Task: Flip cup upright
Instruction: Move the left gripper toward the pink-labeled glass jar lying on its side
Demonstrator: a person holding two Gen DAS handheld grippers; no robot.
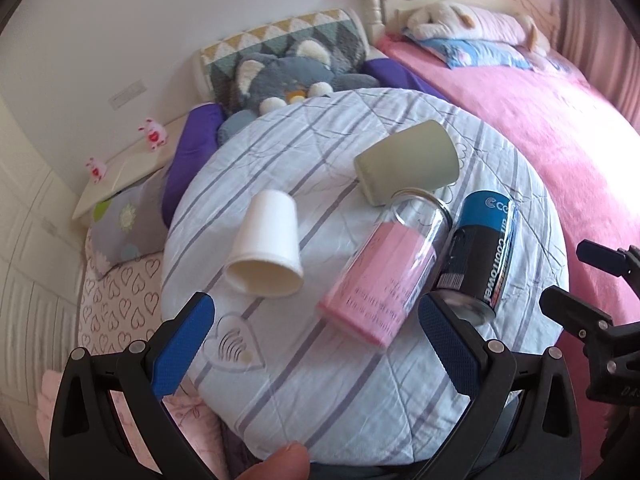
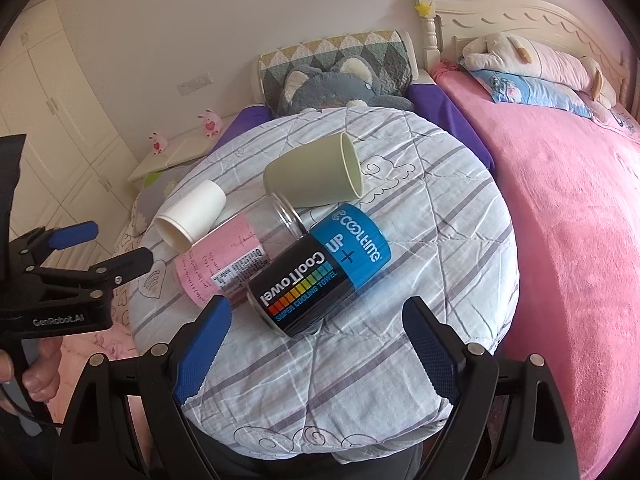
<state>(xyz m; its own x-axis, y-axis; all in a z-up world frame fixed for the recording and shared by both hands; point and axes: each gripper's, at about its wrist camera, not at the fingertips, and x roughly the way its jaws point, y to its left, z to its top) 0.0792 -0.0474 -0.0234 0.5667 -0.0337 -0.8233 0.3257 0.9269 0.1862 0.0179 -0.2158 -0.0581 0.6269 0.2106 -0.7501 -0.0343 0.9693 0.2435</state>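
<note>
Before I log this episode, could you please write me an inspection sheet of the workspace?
Surface: round cushion in striped quilted cover, wrinkled.
Job's things: white cup, green cup, glass bottle with pink label, Cool Towel can, all lying on their sides.
Clutter: nothing seen.
Grippers: left gripper and right gripper open, empty, short of the objects.
Cables: thin cord by the hand.
Surroundings: pink bed, grey plush toy.
</note>
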